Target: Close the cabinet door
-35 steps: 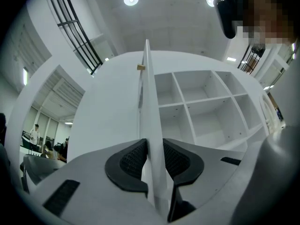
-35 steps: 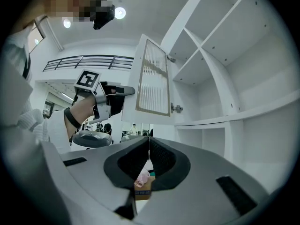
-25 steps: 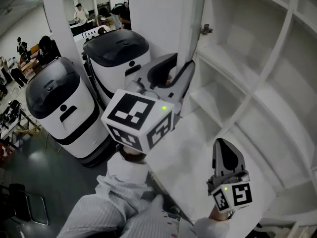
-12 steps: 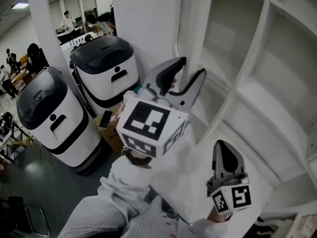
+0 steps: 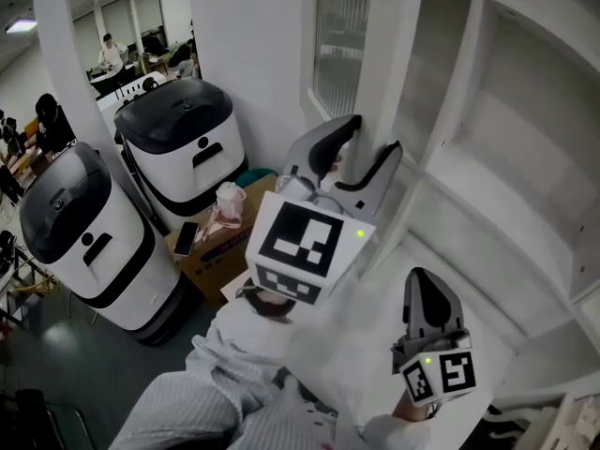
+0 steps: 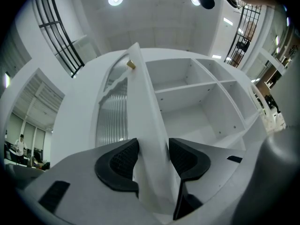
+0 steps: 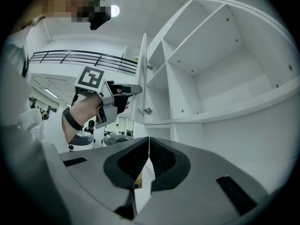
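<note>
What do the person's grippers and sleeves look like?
Both the left gripper and right gripper are grey, their tapered jaws lined with black ribbed pads. Each carries a white cube with black square markers and a green light. The sleeves are light, finely striped; a dark wristband circles the left wrist. The left jaws are opening, the cabinet door edge between them.

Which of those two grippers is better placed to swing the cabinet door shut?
Left. The left gripper has the edge of the cabinet door between its opening jaws, so it could likely push it. The right gripper, jaws together, sits apart from the door.
</note>
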Motion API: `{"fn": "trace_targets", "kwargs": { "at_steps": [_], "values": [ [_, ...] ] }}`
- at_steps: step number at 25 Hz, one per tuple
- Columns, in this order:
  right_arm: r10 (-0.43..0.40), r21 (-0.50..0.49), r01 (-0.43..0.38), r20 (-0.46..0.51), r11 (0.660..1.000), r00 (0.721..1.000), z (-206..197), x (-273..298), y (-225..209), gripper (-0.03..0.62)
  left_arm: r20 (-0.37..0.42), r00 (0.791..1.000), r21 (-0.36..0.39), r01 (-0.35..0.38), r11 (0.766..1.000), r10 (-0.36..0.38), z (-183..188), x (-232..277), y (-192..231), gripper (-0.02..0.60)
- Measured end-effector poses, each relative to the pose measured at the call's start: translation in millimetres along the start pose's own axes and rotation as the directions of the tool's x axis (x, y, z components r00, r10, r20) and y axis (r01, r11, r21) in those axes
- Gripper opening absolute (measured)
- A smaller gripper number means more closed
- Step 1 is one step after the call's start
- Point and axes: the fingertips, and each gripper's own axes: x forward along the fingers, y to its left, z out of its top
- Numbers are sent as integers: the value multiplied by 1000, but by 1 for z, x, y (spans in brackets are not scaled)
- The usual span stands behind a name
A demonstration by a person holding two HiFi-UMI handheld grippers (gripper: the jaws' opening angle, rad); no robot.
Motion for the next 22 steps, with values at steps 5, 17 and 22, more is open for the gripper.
{"fn": "trace_targets", "kwargs": {
  "at_steps": [5,17,22],
  "values": [
    [-6,-3,6,0,1000,1000,-1,2,-8,14,2,998,-36,63,997,-63,-3,15,-10,206],
    [-39,4,39,-3,999,999,-6,6,-26,14,25,995,-2,97,995,-97,-9,47,-22,201],
    [-58,15,58,-3,998,998,-10,6,-35,14,33,995,17,98,995,-99,-13,60,-27,199]
  ]
}}
